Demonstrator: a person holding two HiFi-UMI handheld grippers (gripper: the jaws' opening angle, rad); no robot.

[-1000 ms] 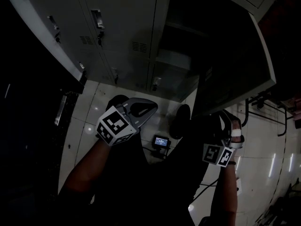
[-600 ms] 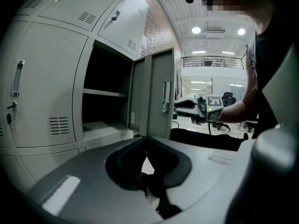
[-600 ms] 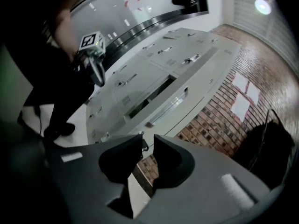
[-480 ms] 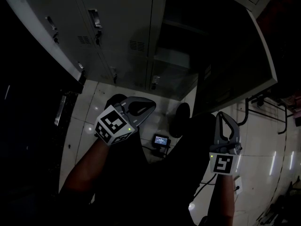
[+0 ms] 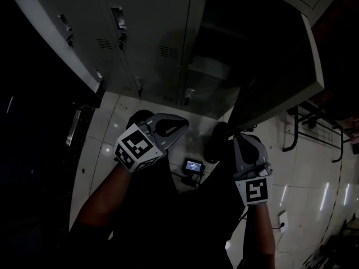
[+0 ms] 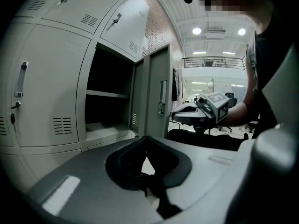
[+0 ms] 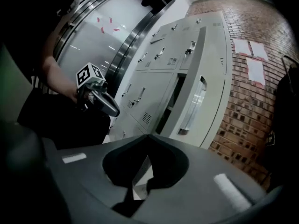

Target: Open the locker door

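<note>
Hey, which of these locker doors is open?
The door right of the dark shelved compartment; it's swung out, while the others sit shut.

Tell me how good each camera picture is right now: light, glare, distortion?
Head view: underexposed, lockers dim, glare streaks on the floor tiles. Left gripper view: bright, fisheye bend, open locker door sharp, ceiling lamps blown out. Right gripper view: fisheye, dark corners, brick wall clear.

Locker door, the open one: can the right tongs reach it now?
Probably yes. The right tongs, shut and empty, sit close to the edge of the open locker door, with nothing seen in the way.
</note>
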